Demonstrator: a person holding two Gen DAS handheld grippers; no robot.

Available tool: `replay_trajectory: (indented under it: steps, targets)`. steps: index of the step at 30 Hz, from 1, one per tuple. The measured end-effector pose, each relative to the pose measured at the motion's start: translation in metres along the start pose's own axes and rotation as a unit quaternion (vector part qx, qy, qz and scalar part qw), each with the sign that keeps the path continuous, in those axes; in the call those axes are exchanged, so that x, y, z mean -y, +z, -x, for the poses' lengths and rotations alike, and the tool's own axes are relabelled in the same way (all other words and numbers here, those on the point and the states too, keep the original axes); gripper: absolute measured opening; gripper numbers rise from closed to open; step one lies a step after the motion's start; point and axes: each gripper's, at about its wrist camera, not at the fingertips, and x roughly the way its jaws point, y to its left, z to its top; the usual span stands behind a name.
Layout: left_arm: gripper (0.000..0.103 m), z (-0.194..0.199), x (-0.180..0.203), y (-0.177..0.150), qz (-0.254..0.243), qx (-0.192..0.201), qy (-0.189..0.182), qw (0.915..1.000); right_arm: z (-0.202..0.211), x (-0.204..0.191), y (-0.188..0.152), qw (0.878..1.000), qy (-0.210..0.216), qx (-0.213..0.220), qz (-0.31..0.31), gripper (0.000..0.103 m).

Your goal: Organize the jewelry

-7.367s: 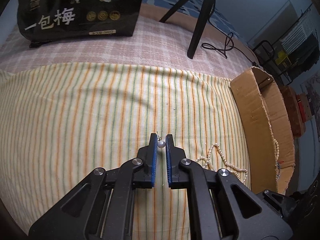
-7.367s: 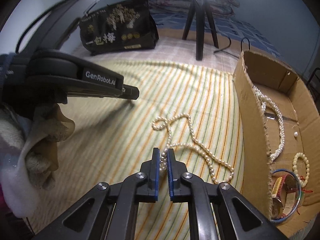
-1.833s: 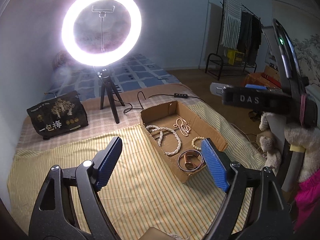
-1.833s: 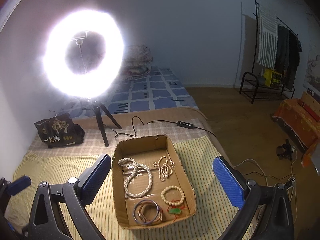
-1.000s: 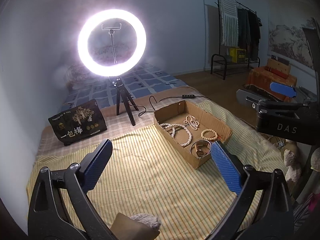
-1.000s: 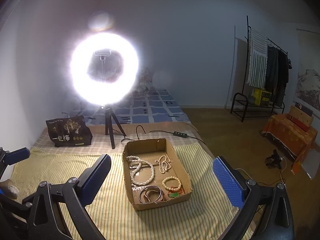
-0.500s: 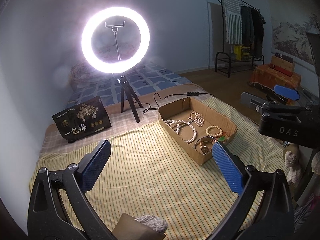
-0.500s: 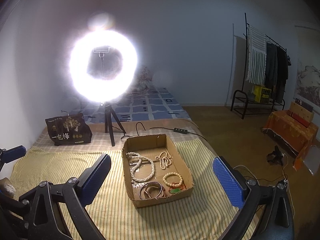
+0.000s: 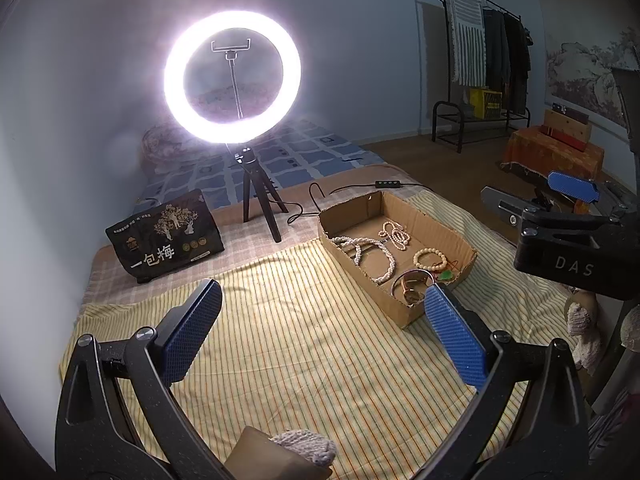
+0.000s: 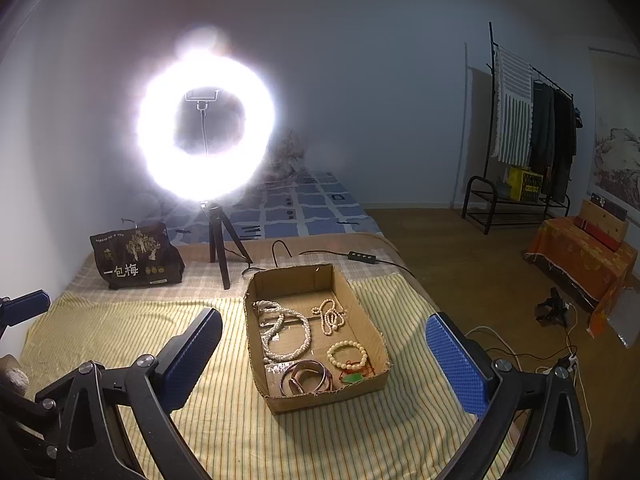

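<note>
Both grippers have pulled back, left gripper [image 9: 322, 334] and right gripper [image 10: 324, 354] gaping wide, empty; cardboard box [image 10: 362, 390] at twelve o'clock holds the jewelry [image 10: 286, 334].

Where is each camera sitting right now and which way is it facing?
Left wrist: sits behind the open left tongs, raised over the striped cloth, facing the ring light; the right tongs show at the right edge.
Right wrist: sits behind the open right tongs, facing the cardboard box head-on; a left pad shows at the left edge.
Shared: box, ring light, black bag, clothes rack.
</note>
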Motion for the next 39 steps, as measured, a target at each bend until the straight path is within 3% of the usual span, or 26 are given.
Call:
replay_trajectory:
  steps: [39]
  targets:
    - [0.103,0.0037,0.0012,-0.0019,-0.007,0.012,0.012,0.9998,-0.0022,-0.0010,-0.0056,1.000,0.000,-0.006,0.005,0.103]
